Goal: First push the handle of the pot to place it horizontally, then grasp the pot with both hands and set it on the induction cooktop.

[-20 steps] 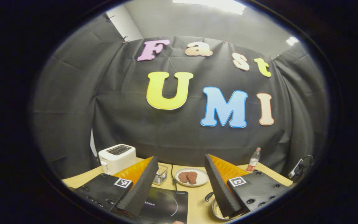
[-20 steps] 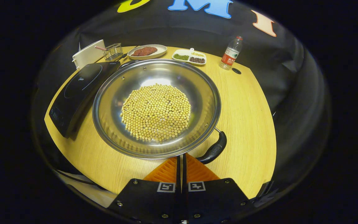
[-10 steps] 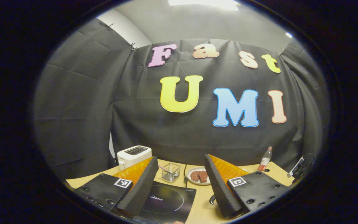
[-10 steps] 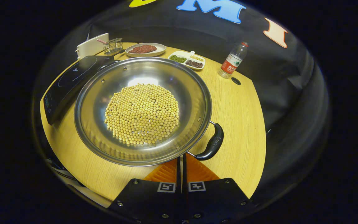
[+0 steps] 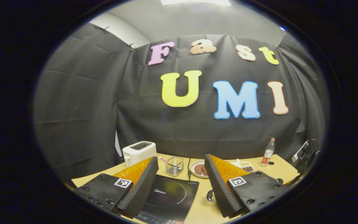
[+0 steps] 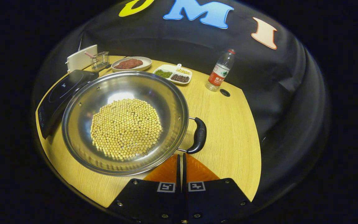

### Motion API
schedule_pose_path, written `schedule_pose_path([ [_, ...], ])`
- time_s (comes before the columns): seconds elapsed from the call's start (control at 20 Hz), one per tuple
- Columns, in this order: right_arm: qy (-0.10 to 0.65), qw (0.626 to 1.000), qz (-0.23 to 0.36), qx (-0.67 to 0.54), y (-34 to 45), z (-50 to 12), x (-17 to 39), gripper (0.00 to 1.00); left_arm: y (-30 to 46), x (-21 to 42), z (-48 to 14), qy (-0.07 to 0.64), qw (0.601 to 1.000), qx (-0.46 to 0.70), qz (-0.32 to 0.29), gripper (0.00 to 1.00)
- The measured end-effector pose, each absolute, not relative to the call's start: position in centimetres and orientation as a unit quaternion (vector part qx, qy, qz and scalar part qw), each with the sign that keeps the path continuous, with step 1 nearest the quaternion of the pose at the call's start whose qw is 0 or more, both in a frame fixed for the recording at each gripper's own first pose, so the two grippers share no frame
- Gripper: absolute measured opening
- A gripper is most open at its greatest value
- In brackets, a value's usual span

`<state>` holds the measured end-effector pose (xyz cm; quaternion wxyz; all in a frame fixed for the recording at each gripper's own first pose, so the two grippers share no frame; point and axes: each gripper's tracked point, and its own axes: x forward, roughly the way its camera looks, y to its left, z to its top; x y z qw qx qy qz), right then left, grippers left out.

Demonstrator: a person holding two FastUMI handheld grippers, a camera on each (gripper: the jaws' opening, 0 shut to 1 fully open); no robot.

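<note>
Pot (image 6: 123,121) just ahead of closed right gripper (image 6: 181,161); left gripper (image 5: 180,177) agape.

In the right gripper view we see the pot (image 6: 124,123) on the table (image 6: 228,130), the induction cooktop (image 6: 57,96) just left of it, plate (image 6: 131,63), divided dish (image 6: 172,74) and bottle (image 6: 218,71) behind.

Left view low, level; right steep, near; perhaps sharing cooktop (image 5: 169,199).
</note>
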<state>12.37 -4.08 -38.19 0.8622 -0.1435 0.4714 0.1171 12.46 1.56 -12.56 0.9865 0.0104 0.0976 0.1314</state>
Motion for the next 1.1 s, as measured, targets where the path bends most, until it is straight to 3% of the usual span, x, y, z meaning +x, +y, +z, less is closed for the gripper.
schedule_pose_path([
  [0.25, 0.432, 0.891, 0.107, -0.086, -4.8, -35.4, 12.8, 0.02, -1.0, 13.9, -16.3, 0.132, 0.986, 0.008, 0.102, 0.99],
  [0.3, 0.427, 0.895, 0.112, -0.064, -4.5, -34.8, 12.7, 0.1, -1.5, 14.3, -17.1, 0.14, 0.986, 0.007, 0.095, 0.97],
  [0.45, 0.408, 0.905, 0.111, -0.033, -4.5, -34.0, 13.4, 0.8, -3.0, 15.7, -20.3, 0.17, 0.983, 0.003, 0.071, 0.97],
  [0.5, 0.403, 0.909, 0.106, -0.032, -4.7, -33.8, 13.7, 0.97, -3.5, 16.2, -21.4, 0.183, 0.981, 0.003, 0.062, 0.97],
  [0.55, 0.4, 0.91, 0.105, -0.027, -4.6, -33.7, 13.7, 0.99, -4.1, 16.6, -22.6, 0.195, 0.979, 0.0, 0.053, 0.94],
  [0.85, 0.393, 0.915, 0.089, -0.008, -3.9, -33.7, 15.0, 0.98, -6.5, 18.3, -29.8, 0.269, 0.963, -0.003, 0.022, 1.0],
  [0.95, 0.393, 0.915, 0.086, -0.007, -3.7, -34.1, 15.5, 0.98, -7.1, 18.8, -31.8, 0.292, 0.956, 0.0, 0.012, 0.94],
  [1.1, 0.399, 0.913, 0.082, -0.008, -3.4, -34.9, 16.1, 0.98, -7.5, 19.3, -34.8, 0.323, 0.946, -0.001, 0.009, 0.98],
])
